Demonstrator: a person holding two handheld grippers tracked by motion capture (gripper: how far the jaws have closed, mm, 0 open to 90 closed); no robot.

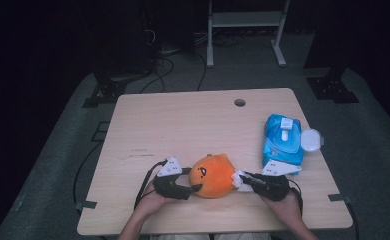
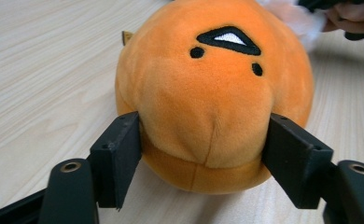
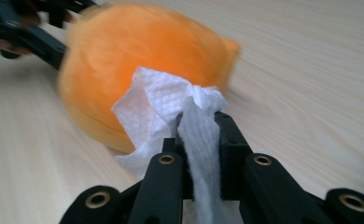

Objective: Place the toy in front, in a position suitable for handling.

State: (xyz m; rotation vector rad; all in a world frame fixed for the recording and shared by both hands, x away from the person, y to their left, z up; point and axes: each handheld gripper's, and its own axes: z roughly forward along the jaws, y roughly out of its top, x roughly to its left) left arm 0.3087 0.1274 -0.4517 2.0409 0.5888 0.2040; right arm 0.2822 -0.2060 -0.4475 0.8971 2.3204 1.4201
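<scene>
- An orange plush (image 1: 212, 175) sits on the bench (image 1: 183, 125), near the front edge, between the two hands.
- The left tool (image 1: 195, 189) comes at the plush from the left side. In the left gripper view its two jaws stand apart, one on each side of the plush (image 2: 208, 93), right up against the fur low down.
- I cannot tell if those jaws squeeze the plush or just touch it.
- The right tool (image 1: 244, 180) is at the right side of the plush. Its jaws are pressed together on a white wipe (image 3: 171, 107).
- The wipe bunches out past the jaw tips and lies against the plush (image 3: 138, 56).
- From above, the wipe (image 1: 239, 180) shows as a small white lump touching the plush's right side.
- A blue wipe pack (image 1: 283, 142) lies on the bench just behind the right hand (image 1: 283, 202), with its round lid (image 1: 311, 140) flipped open to the side.
</scene>
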